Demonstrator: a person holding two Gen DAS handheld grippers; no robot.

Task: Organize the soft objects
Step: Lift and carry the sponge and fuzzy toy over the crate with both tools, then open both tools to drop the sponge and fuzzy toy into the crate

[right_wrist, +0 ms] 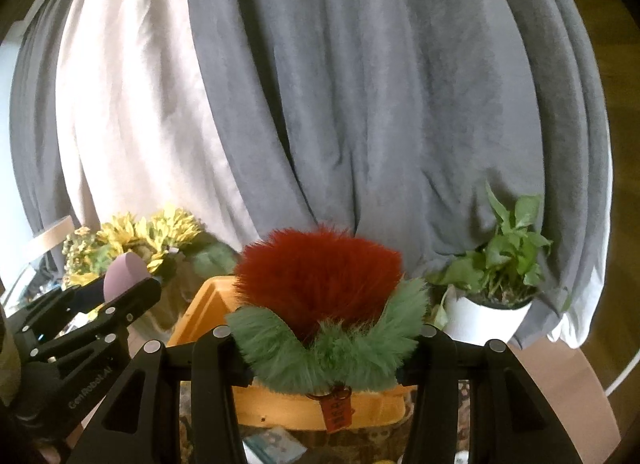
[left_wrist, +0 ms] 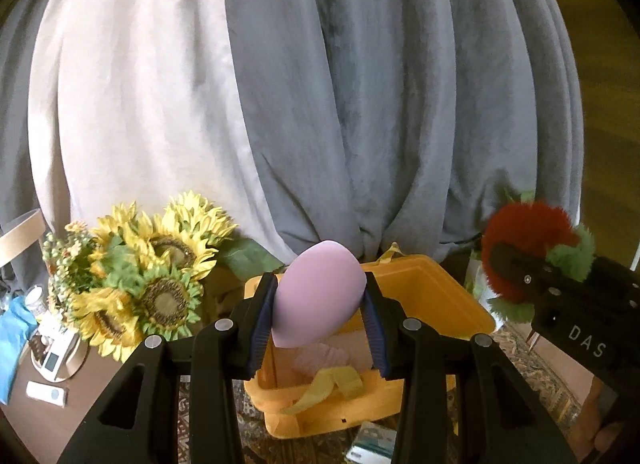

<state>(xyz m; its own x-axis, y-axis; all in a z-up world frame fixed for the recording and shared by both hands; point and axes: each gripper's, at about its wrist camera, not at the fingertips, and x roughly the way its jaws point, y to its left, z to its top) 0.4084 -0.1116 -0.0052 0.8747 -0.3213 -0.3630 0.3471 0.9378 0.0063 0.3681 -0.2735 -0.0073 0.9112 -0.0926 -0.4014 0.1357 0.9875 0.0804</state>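
Left gripper (left_wrist: pixel 320 306): jaws part-open, clamped on a lilac sponge (left_wrist: pixel 318 296) held between the pads, above the orange bin (left_wrist: pixel 448 296). Right gripper (right_wrist: pixel 326 338): jaws clamped on a red-and-green pompom (right_wrist: pixel 320 284), its tag (right_wrist: pixel 338 410) dangling below the jaws, over the bin's near rim. Beyond both jaws: sunflowers (left_wrist: pixel 148 276), grey curtain (right_wrist: pixel 360 104), potted plant (right_wrist: pixel 496 264).

My left gripper (left_wrist: pixel 320 318), matt black plastic with ribbed blue pads, holds a smooth, matt lilac foam egg (left_wrist: pixel 318 300). At two o'clock, a fluffy red-and-green fur pompom (right_wrist: pixel 320 304). Below, a smooth orange plastic bin (left_wrist: pixel 452 296). Behind, soft grey cloth curtains (left_wrist: pixel 380 104).
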